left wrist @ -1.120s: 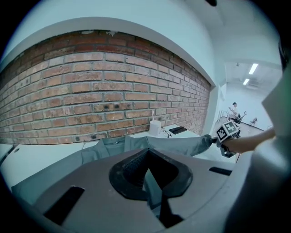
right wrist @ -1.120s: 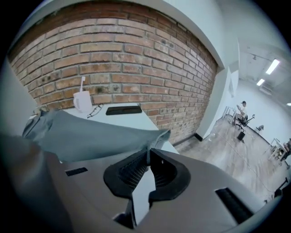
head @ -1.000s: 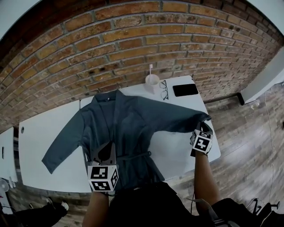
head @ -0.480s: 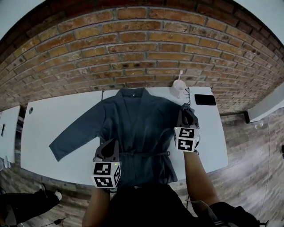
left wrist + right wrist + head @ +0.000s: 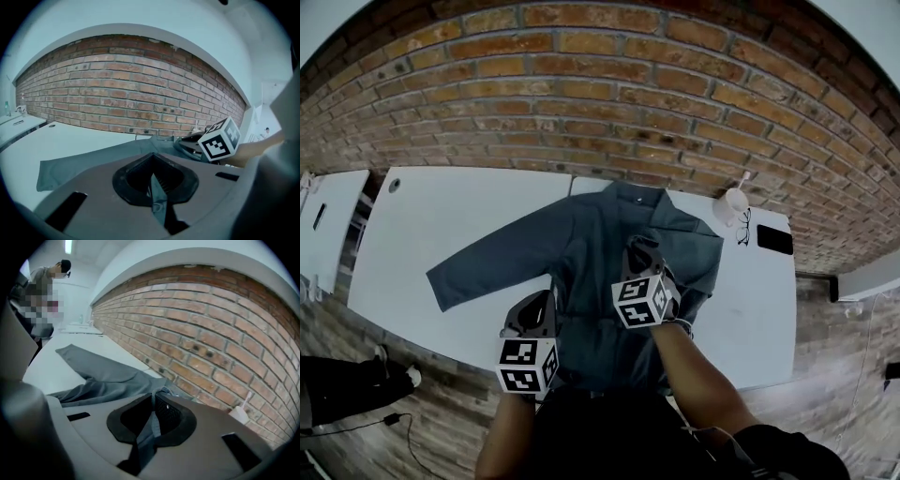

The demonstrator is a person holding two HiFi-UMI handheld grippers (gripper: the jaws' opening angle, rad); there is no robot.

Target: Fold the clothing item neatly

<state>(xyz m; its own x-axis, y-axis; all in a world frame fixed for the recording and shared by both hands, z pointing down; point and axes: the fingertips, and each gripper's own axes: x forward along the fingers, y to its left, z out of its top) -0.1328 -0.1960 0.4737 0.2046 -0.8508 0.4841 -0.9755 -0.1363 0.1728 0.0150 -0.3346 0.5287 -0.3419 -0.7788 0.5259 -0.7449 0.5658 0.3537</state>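
A grey-blue robe-like jacket (image 5: 591,253) lies front up on the white table (image 5: 459,216), collar toward the brick wall. Its left sleeve (image 5: 478,267) stretches out to the left. The right sleeve is folded inward over the chest, with my right gripper (image 5: 637,251) shut on its cuff above the jacket's middle. In the right gripper view a strip of fabric (image 5: 151,420) is pinched between the jaws. My left gripper (image 5: 544,302) sits at the jacket's lower left edge near the waist tie. It is shut on a fold of cloth (image 5: 154,190).
A white cup (image 5: 731,202) with a stick in it, glasses (image 5: 743,228) and a black phone (image 5: 774,240) sit at the table's far right. Another white table (image 5: 328,220) stands to the left. A person (image 5: 44,284) stands far off in the right gripper view.
My right gripper has carried the right sleeve from the table's right edge leftward onto the jacket's chest. The left gripper has stayed at the lower left edge.
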